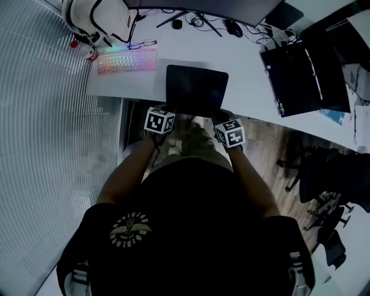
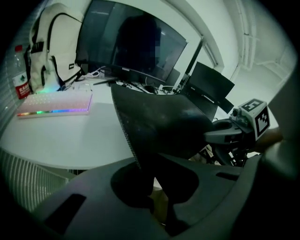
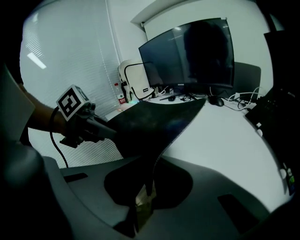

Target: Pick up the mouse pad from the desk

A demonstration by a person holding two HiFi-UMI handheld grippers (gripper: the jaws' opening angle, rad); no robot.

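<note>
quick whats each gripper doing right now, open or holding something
left gripper: closed on the mouse pad, near edge.
right gripper: closed on the same mouse pad, near edge.

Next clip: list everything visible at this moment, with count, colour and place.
desk: 1, white, before the person
mouse pad: 1, black, raised over desk's near edge
keyboard: 1, pale, rainbow-lit, desk's left
backpack: 1, white, far left corner
bottle: 1, red label, beside backpack
glasses: 1, dark, behind keyboard
monitor: 1, dark, desk's back
mouse: 1, black, by monitor
flat device: 1, black, desk's right
chair: 1, black, floor, right
left gripper: 1, grey, shut on mouse pad's left corner
right gripper: 1, grey, shut on mouse pad's right corner
</note>
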